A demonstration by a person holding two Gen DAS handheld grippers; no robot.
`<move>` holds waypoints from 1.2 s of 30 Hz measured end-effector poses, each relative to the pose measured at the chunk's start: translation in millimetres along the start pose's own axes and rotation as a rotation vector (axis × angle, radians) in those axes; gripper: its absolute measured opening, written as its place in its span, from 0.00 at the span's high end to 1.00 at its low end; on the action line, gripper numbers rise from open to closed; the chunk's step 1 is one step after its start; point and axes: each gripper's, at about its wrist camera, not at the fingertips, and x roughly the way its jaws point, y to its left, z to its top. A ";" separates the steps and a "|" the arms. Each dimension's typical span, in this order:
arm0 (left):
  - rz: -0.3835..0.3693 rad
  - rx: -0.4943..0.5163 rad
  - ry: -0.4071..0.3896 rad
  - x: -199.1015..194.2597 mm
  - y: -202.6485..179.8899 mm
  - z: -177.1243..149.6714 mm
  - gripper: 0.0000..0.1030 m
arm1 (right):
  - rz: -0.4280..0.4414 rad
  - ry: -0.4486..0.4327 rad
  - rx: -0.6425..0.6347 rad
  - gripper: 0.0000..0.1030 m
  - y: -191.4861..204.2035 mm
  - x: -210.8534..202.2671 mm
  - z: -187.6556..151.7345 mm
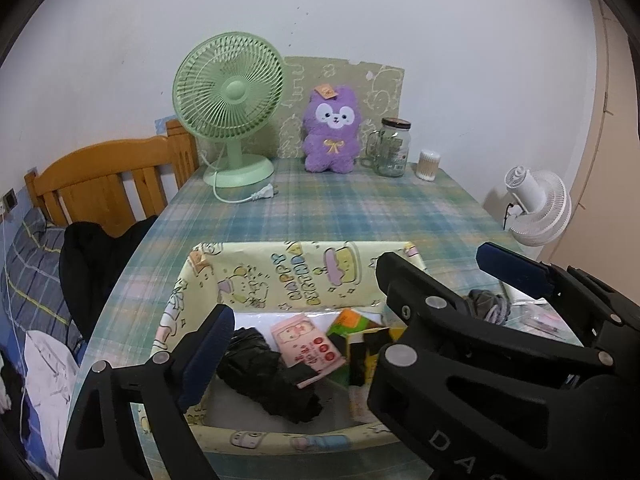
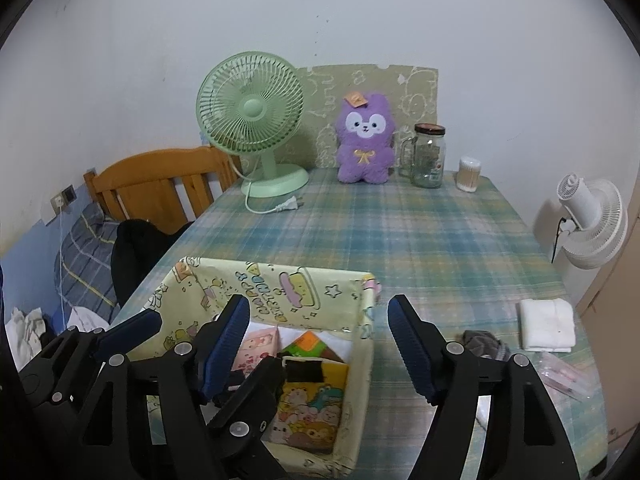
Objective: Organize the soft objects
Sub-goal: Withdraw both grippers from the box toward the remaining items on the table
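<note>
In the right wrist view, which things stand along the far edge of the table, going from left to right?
Green fan → purple plush toy → glass jar → cotton swab container.

White wall (image 2: 280, 8), wooden headboard (image 2: 160, 184), plaid-covered table (image 2: 400, 232)

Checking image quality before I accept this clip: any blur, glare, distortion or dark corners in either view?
Left wrist view: strong fisheye bowing, black vignette at the corners, soft even light; the black bundle in the storage box loses detail. Right wrist view: same distortion and vignette, a small glint on the glass jar, the purple plush sharp, no obvious motion blur.
</note>
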 end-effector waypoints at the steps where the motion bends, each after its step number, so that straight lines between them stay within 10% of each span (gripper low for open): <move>1: -0.003 0.002 -0.005 -1.6 -2.3 0.6 0.09 | -0.004 -0.006 0.002 0.22 -1.7 -2.6 0.2; 36: -0.037 0.062 -0.109 -44.3 -96.6 12.2 0.01 | -0.119 -0.159 0.063 0.06 -82.0 -90.3 3.5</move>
